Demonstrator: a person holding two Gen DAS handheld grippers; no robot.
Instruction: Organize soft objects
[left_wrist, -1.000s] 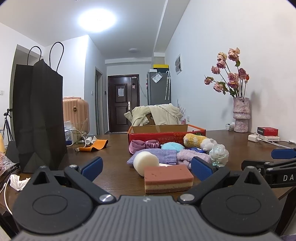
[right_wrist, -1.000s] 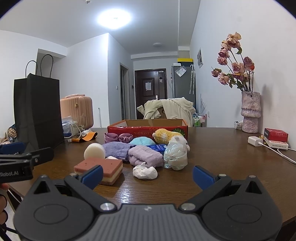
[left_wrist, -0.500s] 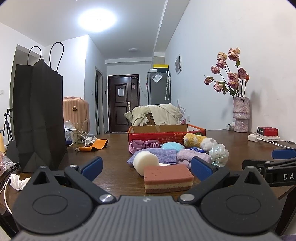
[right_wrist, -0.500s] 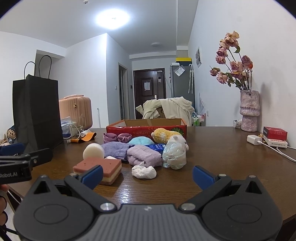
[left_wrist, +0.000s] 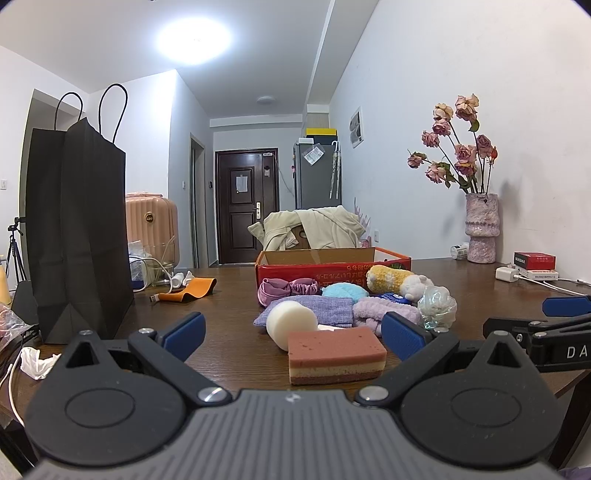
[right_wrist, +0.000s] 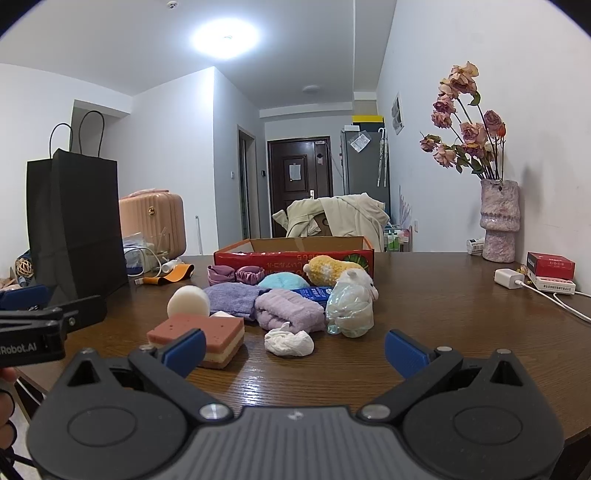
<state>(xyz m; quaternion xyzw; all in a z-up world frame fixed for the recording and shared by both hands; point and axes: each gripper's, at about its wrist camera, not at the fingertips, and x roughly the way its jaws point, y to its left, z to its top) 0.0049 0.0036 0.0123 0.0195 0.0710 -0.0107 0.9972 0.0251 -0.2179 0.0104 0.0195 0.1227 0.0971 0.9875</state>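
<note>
A pile of soft things lies on the wooden table before a red cardboard box. Nearest is a layered pink sponge, with a white round sponge behind it. Further back lie a purple cloth, a lilac towel, a blue puff, pink scrunchies, a yellow plush and a mesh bath ball. A crumpled white tissue lies in front. My left gripper and right gripper are both open and empty, short of the pile.
A tall black paper bag stands at the left. A vase of dried roses, a red box and a white charger with cable sit at the right. An orange strap lies left of the box.
The right gripper has moved slightly; the pile sits a little lower and closer in its view. The left gripper has not moved.
</note>
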